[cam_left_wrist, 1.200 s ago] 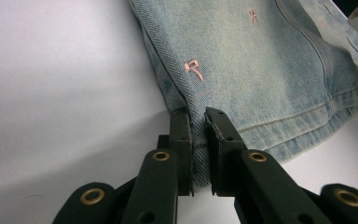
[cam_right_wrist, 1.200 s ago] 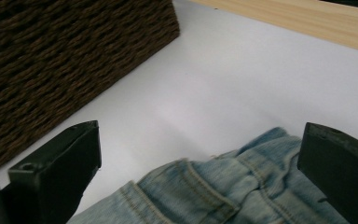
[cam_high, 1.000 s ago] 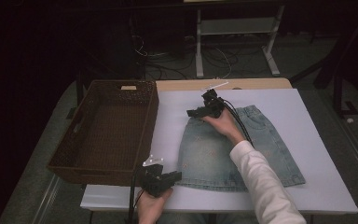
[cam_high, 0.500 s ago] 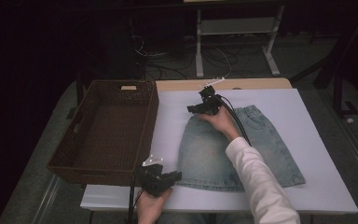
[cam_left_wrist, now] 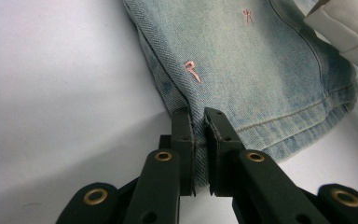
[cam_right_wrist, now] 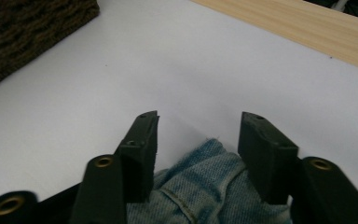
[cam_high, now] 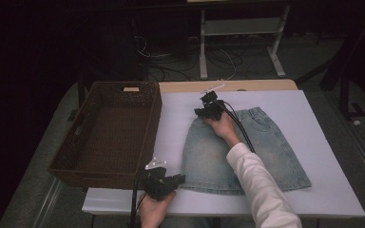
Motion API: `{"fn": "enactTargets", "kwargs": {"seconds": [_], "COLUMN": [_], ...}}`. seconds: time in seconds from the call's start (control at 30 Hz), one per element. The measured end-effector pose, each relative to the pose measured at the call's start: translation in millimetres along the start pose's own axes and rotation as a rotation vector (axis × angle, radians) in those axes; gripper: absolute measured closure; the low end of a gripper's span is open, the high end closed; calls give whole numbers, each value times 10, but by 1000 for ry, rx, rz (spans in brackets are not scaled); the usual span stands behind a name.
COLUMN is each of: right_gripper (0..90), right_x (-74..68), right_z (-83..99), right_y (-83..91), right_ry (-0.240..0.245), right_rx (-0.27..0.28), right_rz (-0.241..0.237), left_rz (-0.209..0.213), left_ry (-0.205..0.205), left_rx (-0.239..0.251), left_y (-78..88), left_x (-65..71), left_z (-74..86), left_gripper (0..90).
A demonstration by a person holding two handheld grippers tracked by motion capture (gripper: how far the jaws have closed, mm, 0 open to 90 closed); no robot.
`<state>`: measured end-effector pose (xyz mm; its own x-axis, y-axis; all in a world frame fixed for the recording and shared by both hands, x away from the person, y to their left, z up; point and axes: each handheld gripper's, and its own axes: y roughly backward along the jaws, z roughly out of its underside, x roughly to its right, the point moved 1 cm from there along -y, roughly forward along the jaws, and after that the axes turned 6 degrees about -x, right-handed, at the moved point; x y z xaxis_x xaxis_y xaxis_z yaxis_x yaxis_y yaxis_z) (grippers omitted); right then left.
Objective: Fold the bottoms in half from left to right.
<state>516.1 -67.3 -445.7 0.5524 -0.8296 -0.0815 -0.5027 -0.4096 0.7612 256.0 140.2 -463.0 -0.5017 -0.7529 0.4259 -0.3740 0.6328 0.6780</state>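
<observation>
A light blue denim skirt lies flat on the white sheet, waistband at the far end. My left gripper is at its near left corner, shut on the hem; in the left gripper view the pads pinch the skirt's side edge. My right gripper sits at the waistband's far left corner. Its jaws have just been closing and still stand apart, with a bunched denim corner between them. A white sleeve crosses the skirt.
A dark woven basket stands left of the skirt on the sheet, its wall close to the right gripper's left side. A wooden table edge runs behind the sheet. Cables and a metal stand lie on the floor beyond.
The right hand has barely shifted at the waistband corner. The left hand and the skirt have kept still.
</observation>
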Motion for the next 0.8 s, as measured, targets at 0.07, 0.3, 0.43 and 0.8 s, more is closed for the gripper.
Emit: {"fn": "enactTargets", "kwargs": {"seconds": [0.07, 0.3, 0.43, 0.8], "right_gripper": [554, 610, 723, 828], "right_x": [12, 37, 42, 72], "right_z": [7, 44, 87, 111], "right_y": [-7, -42, -32, -3], "right_ry": [-1, -29, -37, -52], "right_rx": [-5, -43, -23, -17], "right_rz": [-5, -2, -7, -24], "left_rz": [-6, -6, -7, -8], "left_ry": [-6, -16, -30, -55], "left_rx": [4, 16, 15, 17], "left_y": [-2, -3, -4, 1], "left_x": [10, 22, 36, 82], "left_z": [2, 19, 13, -11], "left_gripper": [824, 829, 834, 835]}}
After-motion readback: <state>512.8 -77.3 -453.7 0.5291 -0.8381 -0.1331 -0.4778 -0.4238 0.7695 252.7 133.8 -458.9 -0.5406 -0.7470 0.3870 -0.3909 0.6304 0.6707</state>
